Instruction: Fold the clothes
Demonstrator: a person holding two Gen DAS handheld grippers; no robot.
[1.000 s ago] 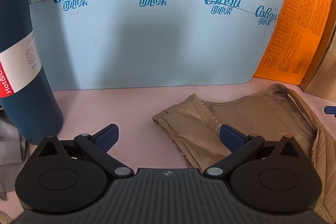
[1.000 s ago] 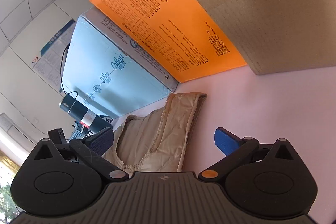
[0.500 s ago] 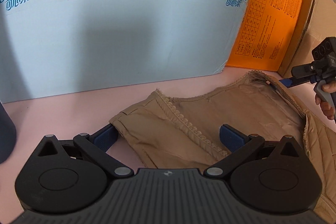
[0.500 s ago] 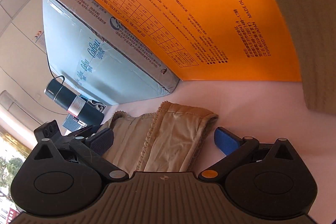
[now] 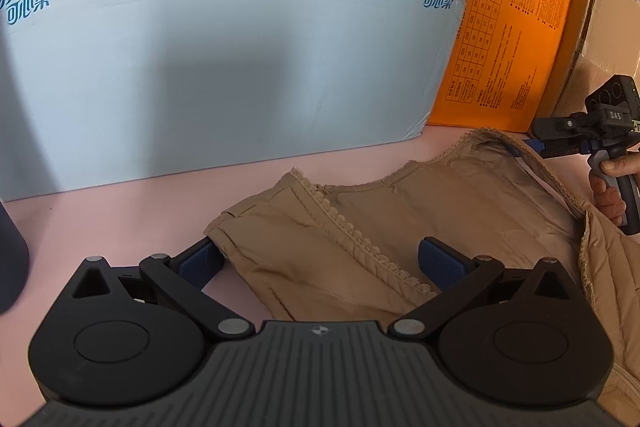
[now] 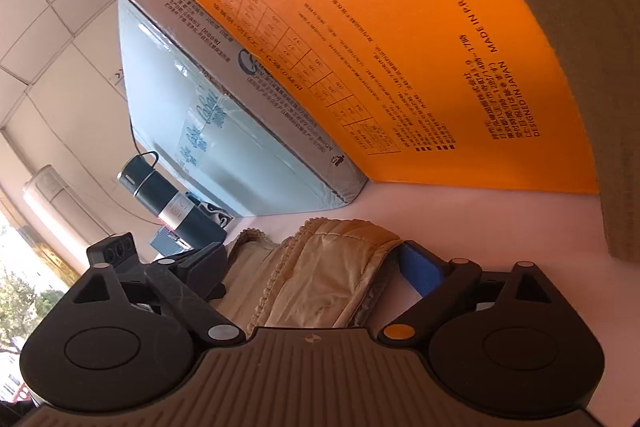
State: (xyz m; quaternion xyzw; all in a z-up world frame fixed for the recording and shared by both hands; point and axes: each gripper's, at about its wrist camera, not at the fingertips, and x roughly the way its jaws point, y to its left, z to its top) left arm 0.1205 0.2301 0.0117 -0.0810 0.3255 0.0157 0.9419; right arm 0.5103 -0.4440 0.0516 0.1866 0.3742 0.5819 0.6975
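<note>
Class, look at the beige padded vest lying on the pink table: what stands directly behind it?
Behind the vest stand a pale blue printed box and an orange carton, with brown cardboard further right. Whatever lies behind these boxes is covered.

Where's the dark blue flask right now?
In the right wrist view the dark blue flask stands at left on the pink table, beside the light blue carton and beyond the beige vest.
</note>
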